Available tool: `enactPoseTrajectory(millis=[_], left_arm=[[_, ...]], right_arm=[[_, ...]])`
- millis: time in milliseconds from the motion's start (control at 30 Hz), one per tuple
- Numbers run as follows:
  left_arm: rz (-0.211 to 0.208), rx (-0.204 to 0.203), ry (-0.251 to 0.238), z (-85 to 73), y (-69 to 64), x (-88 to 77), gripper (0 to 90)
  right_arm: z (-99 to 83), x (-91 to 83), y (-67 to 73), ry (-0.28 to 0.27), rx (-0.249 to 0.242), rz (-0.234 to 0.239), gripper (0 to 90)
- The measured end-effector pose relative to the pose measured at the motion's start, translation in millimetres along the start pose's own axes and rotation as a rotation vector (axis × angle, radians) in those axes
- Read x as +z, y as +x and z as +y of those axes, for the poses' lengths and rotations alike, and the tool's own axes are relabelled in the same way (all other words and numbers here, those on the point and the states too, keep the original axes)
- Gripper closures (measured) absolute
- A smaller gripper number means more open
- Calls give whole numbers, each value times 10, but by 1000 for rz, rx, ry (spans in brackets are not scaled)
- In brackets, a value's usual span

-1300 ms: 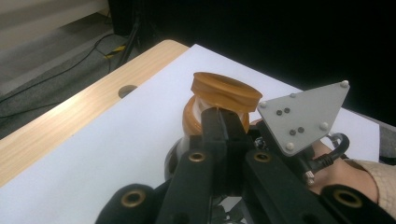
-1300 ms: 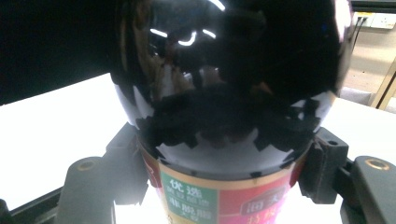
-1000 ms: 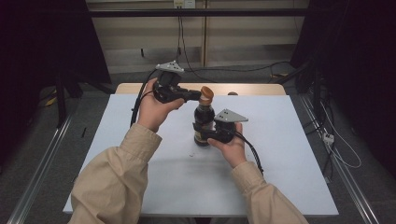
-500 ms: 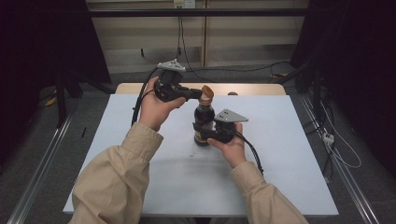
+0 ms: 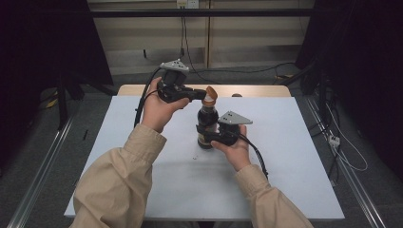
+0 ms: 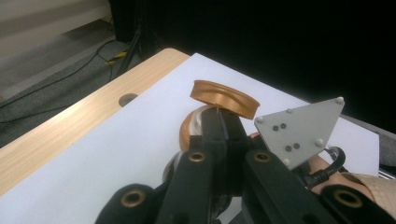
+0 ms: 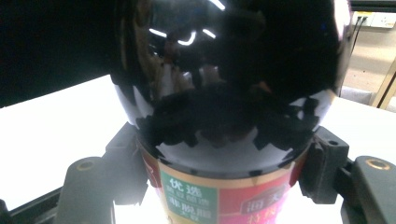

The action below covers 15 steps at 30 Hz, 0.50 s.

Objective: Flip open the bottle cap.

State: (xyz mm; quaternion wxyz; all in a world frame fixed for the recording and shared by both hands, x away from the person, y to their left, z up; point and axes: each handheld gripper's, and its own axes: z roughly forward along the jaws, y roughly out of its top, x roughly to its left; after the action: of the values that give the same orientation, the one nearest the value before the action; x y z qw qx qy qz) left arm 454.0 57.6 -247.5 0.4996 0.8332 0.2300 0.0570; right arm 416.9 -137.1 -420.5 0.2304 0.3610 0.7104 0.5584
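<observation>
Dark sauce bottle (image 5: 207, 124) stands upright on the white surface (image 5: 294, 156), near its centre. Right hand-held gripper (image 5: 205, 133) clamps the bottle's body at label height. Left hand-held gripper (image 5: 202, 95), jaws closed, pinches the hinged brown cap (image 5: 210, 93), tilted open.

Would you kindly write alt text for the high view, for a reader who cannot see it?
A person at a white table steadies a dark bottle with the right hand-held gripper shut on its body, while the left hand-held gripper is shut at the edge of the bottle's tilted orange flip cap. Both sleeves are beige.
</observation>
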Motion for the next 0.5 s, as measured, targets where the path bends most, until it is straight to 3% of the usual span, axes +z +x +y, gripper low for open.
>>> enactPoseTrajectory(millis=[500], left_arm=[[2,2,-5,10,-8,3,900]], right_arm=[[1,-1,0,2,0,-3,305]])
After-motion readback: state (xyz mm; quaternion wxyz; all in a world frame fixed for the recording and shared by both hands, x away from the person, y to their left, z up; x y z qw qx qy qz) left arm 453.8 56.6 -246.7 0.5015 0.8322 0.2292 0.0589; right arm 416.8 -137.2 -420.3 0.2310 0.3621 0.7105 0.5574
